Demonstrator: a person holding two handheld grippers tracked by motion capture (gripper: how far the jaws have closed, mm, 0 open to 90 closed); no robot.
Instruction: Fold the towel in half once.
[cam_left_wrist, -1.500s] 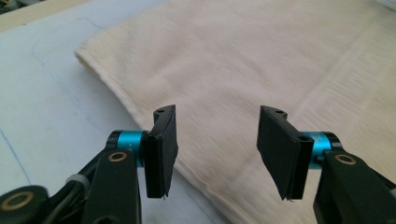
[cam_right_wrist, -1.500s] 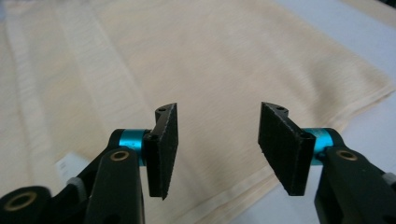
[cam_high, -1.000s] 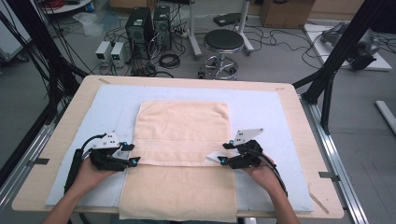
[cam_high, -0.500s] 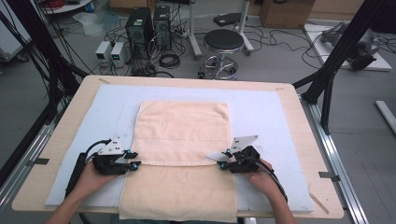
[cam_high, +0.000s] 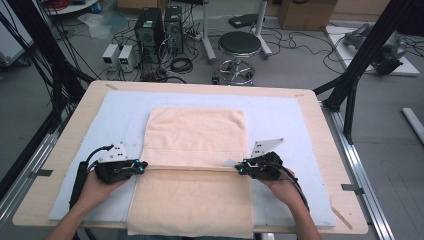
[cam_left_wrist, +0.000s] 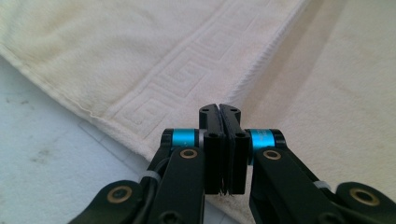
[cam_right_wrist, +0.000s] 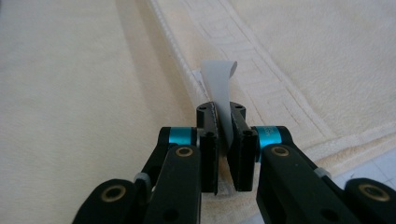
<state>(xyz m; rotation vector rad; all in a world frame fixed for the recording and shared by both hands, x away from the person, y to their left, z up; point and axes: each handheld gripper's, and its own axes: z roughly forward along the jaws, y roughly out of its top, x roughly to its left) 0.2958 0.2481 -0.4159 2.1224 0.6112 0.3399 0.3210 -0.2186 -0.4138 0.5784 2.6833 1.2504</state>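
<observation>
On the bench (cam_high: 320, 150), towel (cam_high: 195, 150) lies folded once. Left claw (cam_left_wrist: 219, 112) and right claw (cam_right_wrist: 220, 112) have just closed, pinching the fold's edge, right also catching its tag (cam_right_wrist: 219, 79); next fold pending.

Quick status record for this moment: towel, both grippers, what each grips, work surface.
towel: cream towel, far part folded over the near part, fold edge running across between the two grippers
left gripper: shut on the towel's left edge at the fold edge
right gripper: shut on the towel's right edge, white care tag pinched between its fingers
surface: pale blue mat on wooden table
</observation>
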